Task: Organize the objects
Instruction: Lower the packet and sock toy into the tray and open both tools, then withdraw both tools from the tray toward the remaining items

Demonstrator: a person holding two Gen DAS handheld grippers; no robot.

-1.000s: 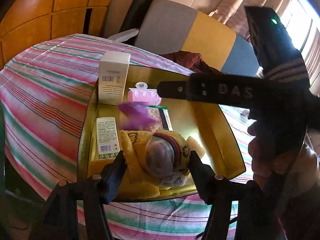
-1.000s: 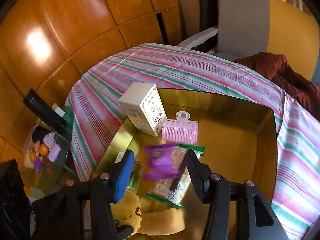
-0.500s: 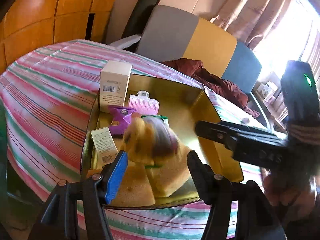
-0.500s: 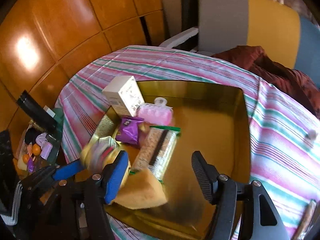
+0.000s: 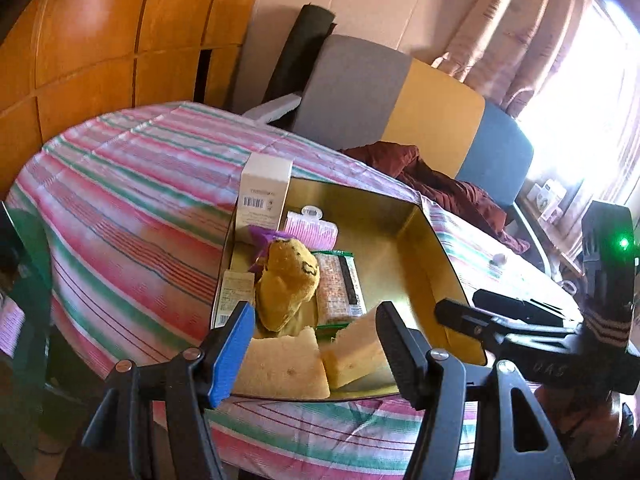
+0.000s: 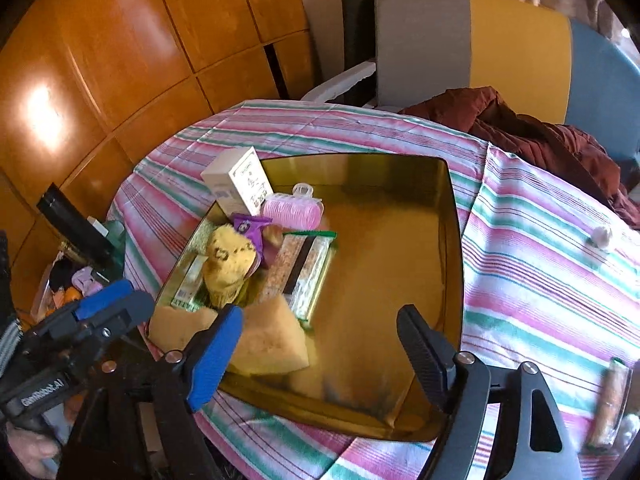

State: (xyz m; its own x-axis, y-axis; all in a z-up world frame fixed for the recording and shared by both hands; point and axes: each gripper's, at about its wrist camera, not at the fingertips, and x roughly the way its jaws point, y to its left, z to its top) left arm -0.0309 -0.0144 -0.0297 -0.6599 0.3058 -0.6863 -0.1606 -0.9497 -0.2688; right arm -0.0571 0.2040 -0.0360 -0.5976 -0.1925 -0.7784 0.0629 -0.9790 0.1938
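Striped tablecloth (image 6: 540,272); gold tray (image 6: 454,240) crowded left, plush toy (image 5: 288,280) upright.

Both wrist views look steeply down, near, sharing the gold tray (image 5: 436,240).

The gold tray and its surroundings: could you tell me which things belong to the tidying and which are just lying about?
Part of the job:
gold tray
yellow plush toy
sponges
white box
pink hair roller
purple packet
snack pack

Lying about:
maroon cloth
chair

Tricolour chair (image 5: 400,104), maroon cloth (image 6: 532,128), curtains (image 5: 532,32)
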